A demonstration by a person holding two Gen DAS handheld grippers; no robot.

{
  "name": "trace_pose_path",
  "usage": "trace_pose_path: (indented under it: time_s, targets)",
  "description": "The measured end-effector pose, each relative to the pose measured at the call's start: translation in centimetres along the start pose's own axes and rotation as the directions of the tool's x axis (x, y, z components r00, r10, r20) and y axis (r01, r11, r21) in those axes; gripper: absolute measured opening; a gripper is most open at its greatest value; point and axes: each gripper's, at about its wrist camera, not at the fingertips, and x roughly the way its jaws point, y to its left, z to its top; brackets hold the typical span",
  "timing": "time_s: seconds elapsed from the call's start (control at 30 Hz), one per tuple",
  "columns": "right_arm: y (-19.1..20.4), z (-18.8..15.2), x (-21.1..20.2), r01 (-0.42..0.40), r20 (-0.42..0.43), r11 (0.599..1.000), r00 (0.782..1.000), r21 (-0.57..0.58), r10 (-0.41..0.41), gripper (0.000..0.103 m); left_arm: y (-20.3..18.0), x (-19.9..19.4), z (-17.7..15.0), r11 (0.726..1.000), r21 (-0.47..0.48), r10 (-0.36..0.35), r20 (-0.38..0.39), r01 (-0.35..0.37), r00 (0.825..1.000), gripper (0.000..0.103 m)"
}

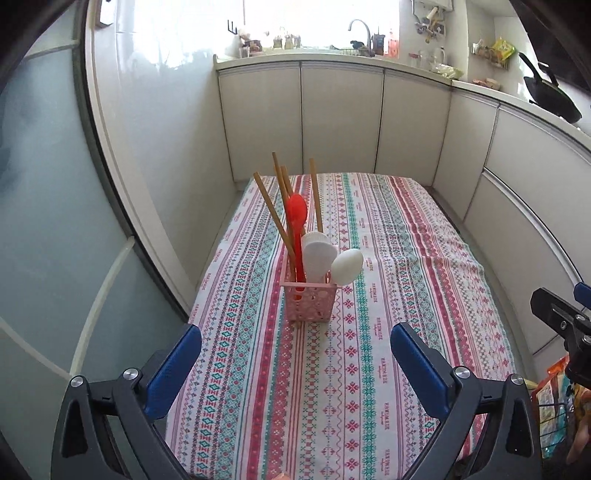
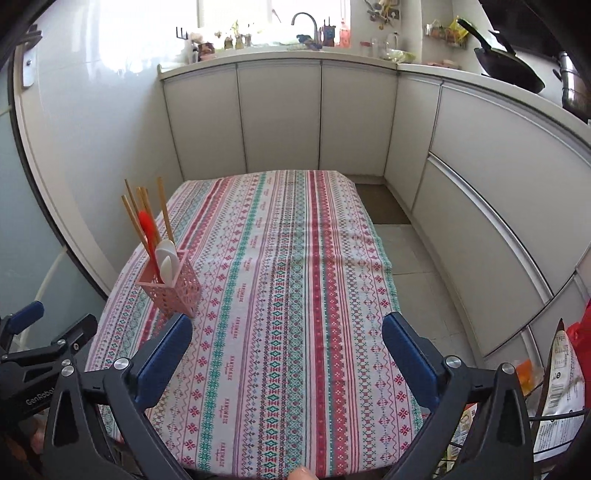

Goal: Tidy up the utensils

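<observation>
Nearest: left gripper [image 1: 295, 354] spread wide over the near edge of the tabletop, nothing between the blue pads. Right gripper [image 2: 287, 347] likewise wide open and empty, above the near right part of the patterned tablecloth [image 2: 295, 295].

Mid-table, toward the left edge: pink basket [image 1: 312, 302], upright, holding wooden chopsticks [image 1: 275, 214], a red spoon [image 1: 297, 210], and white spoons [image 1: 345, 267]. No loose utensil visible elsewhere on the cloth.

Judgement: sorting looks complete, or nearly so. Best now to lift both grippers clear, keep away from the leaning chopsticks, and avoid nudging the light basket.

Farther back: white cabinets, counter, faucet [image 2: 304, 20], dark wok [image 2: 506, 70] toward the right.

Writing: "HANDMADE" repeated along the tablecloth stripes; partial "GenRobot" on the left gripper's body in the right wrist view. Snack bag print at the right edge too small to read.
</observation>
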Motion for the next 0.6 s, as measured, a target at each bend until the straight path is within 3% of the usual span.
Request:
trace_pose_path:
  time_s: [0.6]
  targets:
    - [0.07, -0.11, 0.28, 0.011, 0.009, 1.000, 1.000, 0.025, -0.011, 0.103, -0.66, -0.07, -0.04, 1.000, -0.008, 0.021, 0.025, -0.020, 0.999, 0.103]
